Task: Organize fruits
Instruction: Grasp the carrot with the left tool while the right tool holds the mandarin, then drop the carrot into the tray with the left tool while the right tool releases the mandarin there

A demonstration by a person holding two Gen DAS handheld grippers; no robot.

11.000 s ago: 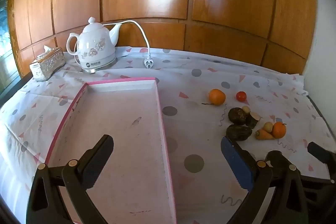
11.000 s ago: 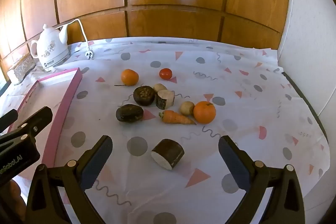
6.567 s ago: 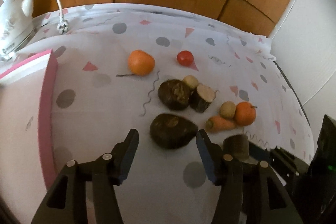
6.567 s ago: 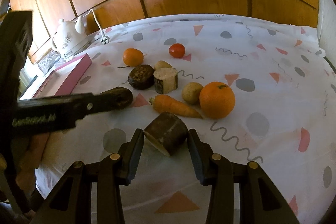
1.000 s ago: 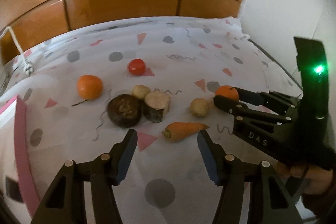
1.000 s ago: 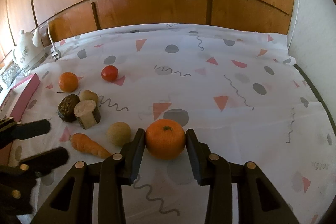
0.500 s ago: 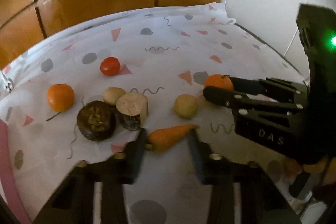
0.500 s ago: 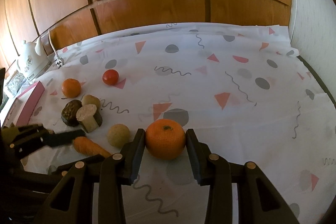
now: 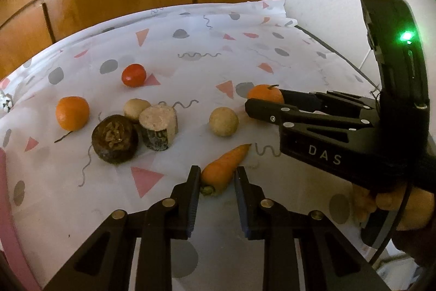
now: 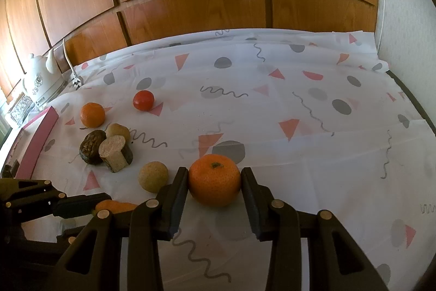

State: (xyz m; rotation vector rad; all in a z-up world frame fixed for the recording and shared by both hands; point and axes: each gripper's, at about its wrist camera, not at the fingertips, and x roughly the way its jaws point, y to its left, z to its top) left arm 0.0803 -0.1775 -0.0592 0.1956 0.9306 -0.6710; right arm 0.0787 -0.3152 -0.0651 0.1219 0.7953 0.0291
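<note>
Grasp step, both sides. My left gripper (image 9: pixel 215 180) has its fingers pinched on the carrot's (image 9: pixel 222 170) thick end, on the bench (image 10: pixel 313 154). My right gripper (image 10: pixel 214 183) clamps the orange (image 10: pixel 214 183), fingers touching both sides. Next, I reckon: lift both and carry to the pink tray (image 10: pixel 38 139), far left. Orange is round, dimpled; carrot tapers and may swivel.

A patterned tablecloth (image 10: pixel 299 105) is spread over the table. Between the right gripper (image 10: pixel 214 186) fingers a mandarin (image 10: pixel 214 183) is seen; a carrot (image 9: pixel 222 168) lies between the left gripper (image 9: pixel 215 182) fingers.
</note>
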